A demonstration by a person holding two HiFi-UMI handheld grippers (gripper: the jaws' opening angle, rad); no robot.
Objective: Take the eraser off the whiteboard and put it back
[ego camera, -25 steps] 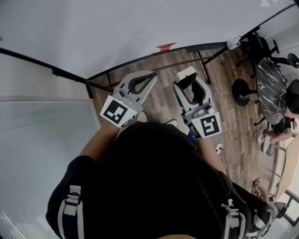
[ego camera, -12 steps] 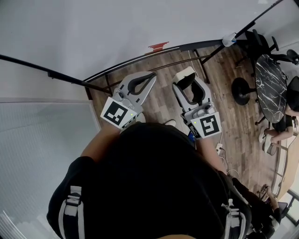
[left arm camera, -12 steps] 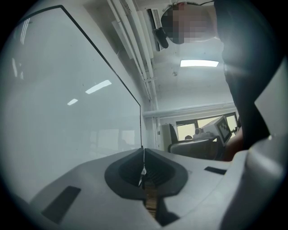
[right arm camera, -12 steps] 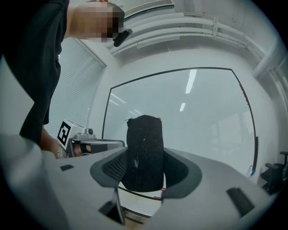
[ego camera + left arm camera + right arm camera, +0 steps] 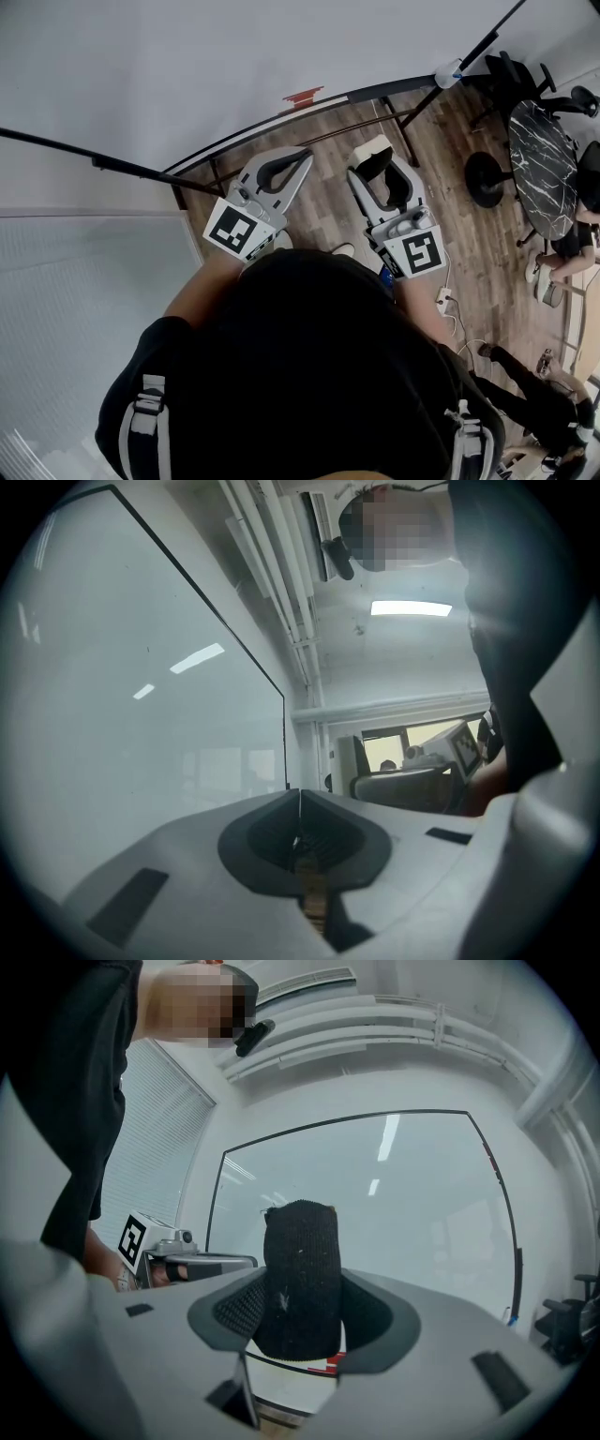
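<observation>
The eraser (image 5: 300,1251) has a black felt face in the right gripper view and a white body (image 5: 372,148) in the head view. My right gripper (image 5: 305,1288) is shut on it, held level toward the whiteboard (image 5: 412,1213) and short of its surface. In the head view my right gripper (image 5: 373,152) hangs over the wooden floor below the whiteboard (image 5: 187,66). My left gripper (image 5: 305,156) is beside it, jaws shut with nothing between them. In its own view my left gripper (image 5: 298,799) runs alongside the whiteboard (image 5: 141,714).
A small red piece (image 5: 303,96) sits on the board's lower edge. The board's stand legs (image 5: 410,127) reach onto the floor. A dark round table (image 5: 544,169) with chairs and a seated person (image 5: 572,248) are at the right. A cable and socket strip (image 5: 441,300) lie by my feet.
The red piece and the board's lower edge have slid left in the head view while both grippers kept their pose. A person's legs came into view at the bottom right.
</observation>
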